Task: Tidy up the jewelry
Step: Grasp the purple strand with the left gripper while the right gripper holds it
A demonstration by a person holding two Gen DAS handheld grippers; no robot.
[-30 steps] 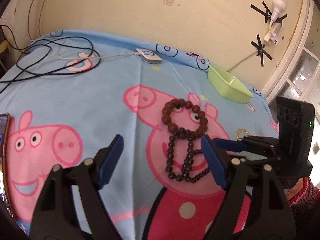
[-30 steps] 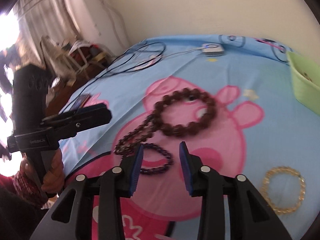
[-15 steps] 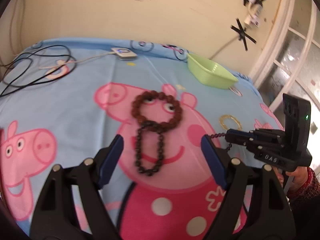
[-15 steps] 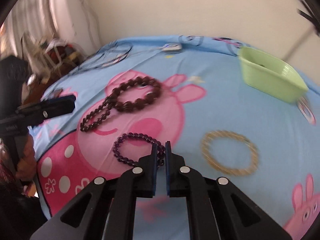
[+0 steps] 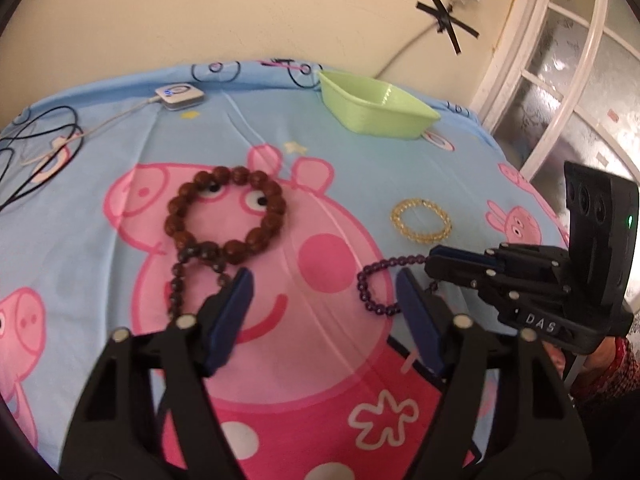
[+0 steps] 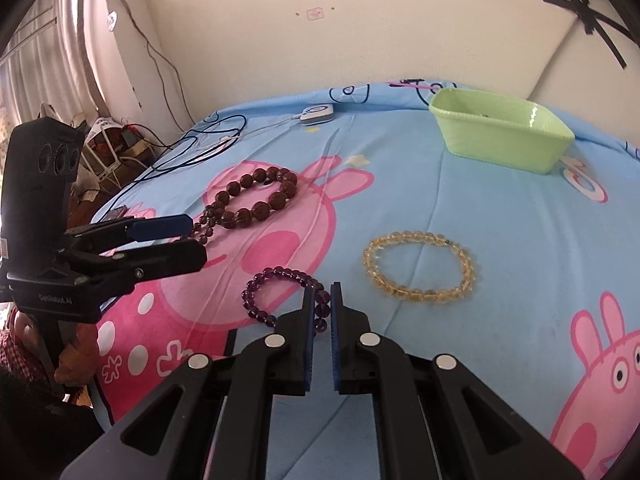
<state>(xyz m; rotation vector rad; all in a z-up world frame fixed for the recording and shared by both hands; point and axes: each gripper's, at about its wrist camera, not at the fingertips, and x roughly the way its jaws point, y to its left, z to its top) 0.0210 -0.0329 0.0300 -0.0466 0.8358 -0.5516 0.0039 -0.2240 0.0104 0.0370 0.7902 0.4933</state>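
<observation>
My right gripper (image 6: 322, 294) is shut on a purple bead bracelet (image 6: 276, 292), which hangs from its fingertips just above the cloth; the same bracelet (image 5: 372, 286) shows in the left wrist view. My left gripper (image 5: 324, 284) is open and empty above the pink pig print. A large brown bead bracelet (image 5: 226, 216) lies left of centre, with a dark small-bead strand (image 5: 180, 280) looped below it. A yellow bead bracelet (image 6: 418, 266) lies on the cloth to the right. A green tray (image 6: 500, 136) stands at the back right.
The blue cartoon-pig cloth (image 6: 500, 220) covers the table. A white charger puck (image 5: 180, 94) and black cables (image 5: 36, 148) lie at the back left. A wall runs behind; a window frame (image 5: 560, 80) stands at the right.
My right gripper closed on the purple bracelet and drew it to the right, away from the brown beads. My left gripper swung to the right and stayed open.
</observation>
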